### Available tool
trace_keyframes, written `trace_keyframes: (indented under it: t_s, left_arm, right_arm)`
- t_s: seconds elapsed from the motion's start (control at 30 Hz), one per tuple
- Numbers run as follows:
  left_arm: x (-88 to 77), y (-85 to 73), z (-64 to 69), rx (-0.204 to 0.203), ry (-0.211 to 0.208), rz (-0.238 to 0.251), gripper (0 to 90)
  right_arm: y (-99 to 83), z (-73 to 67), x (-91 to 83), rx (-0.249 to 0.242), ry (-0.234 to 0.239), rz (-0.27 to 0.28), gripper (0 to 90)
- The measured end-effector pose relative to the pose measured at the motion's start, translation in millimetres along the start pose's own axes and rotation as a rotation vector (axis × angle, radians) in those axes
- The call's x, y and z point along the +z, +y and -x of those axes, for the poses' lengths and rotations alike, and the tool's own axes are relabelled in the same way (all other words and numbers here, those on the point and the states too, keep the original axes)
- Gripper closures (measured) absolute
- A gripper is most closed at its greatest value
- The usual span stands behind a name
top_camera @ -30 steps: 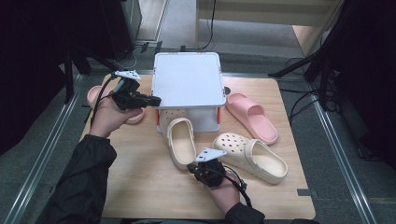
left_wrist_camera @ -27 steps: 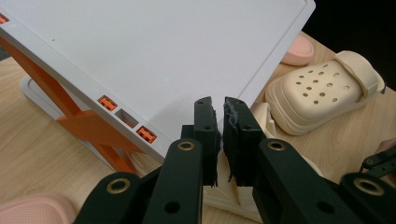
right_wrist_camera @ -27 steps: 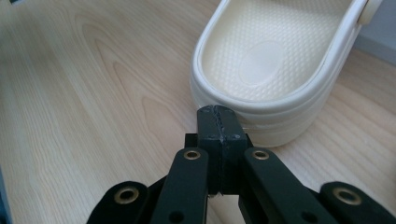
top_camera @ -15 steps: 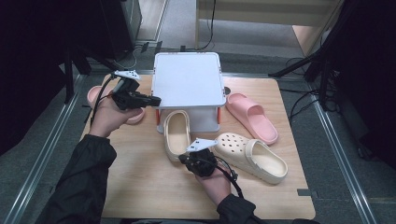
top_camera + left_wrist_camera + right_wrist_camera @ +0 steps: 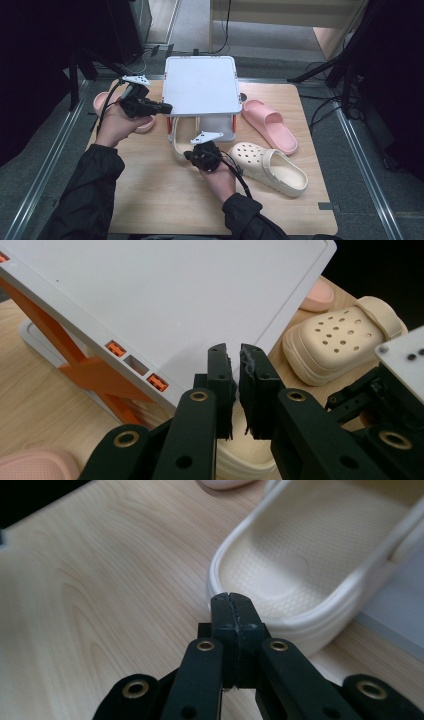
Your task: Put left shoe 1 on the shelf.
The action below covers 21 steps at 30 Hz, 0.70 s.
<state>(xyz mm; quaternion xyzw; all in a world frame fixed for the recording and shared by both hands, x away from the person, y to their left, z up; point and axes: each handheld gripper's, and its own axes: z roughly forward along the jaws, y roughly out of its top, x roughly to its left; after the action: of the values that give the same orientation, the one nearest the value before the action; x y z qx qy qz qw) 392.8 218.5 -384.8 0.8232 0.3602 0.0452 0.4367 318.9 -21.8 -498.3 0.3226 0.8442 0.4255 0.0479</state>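
A white lid stands tilted up over its pale box, orange latches along its side. My left gripper is at the lid's front left corner, its jaws closed to a thin slit on the rim. A cream clog lies with its toe under the lid. My right gripper is shut with nothing in it, and its tips rest against the clog's heel rim.
A second cream clog with holes lies right of my right hand. A pink slide sits beyond it, and another pink slide is behind my left hand. The wooden table has bare room at the front.
My right gripper has moved up and left toward the box, and the cream clog has slid ahead of it until its toe lies under the lid. The left hand and lid have kept still.
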Motion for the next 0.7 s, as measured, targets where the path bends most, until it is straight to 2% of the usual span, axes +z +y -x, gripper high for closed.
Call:
trace_keyframes:
  t_s: [0.03, 0.1, 0.17, 0.23, 0.33, 0.4, 0.47, 0.57, 0.7]
  left_arm:
    - [-0.1, -0.2, -0.4, 0.0, -0.002, 0.001, 83.2]
    - [-0.1, -0.3, -0.9, 0.0, -0.005, 0.001, 83.2]
    - [-0.1, -0.4, -0.9, -0.001, -0.004, 0.002, 83.2]
    - [0.0, -0.4, -1.0, 0.0, -0.006, 0.002, 83.2]
    - [-0.2, -0.5, -1.2, -0.002, -0.005, 0.001, 83.2]
    - [-0.1, -0.6, -1.1, 0.0, -0.007, 0.003, 83.2]
    - [0.0, -0.6, -0.7, 0.002, -0.005, 0.003, 83.2]
    - [0.0, -0.6, -0.7, 0.001, -0.004, 0.004, 83.2]
    - [-0.2, -0.4, -0.1, 0.003, 0.0, 0.002, 82.9]
  right_arm:
    - [2.5, 1.5, 1.2, 0.009, 0.004, 0.004, 90.0]
    - [6.8, 0.7, 4.1, -0.027, -0.032, -0.001, 90.0]
    - [9.4, 2.2, 7.6, -0.036, -0.045, -0.007, 90.0]
    - [11.3, 5.0, 8.9, -0.024, -0.024, -0.004, 90.0]
    - [14.2, 5.6, 12.3, -0.051, -0.053, 0.002, 90.0]
    - [17.4, 7.9, 15.5, -0.049, -0.077, -0.002, 90.0]
    - [20.9, 11.8, 17.0, -0.038, -0.055, -0.002, 90.0]
    - [25.2, 13.1, 20.8, -0.071, -0.086, -0.005, 90.0]
    - [31.5, 21.2, 27.0, -0.054, -0.104, 0.0, 90.0]
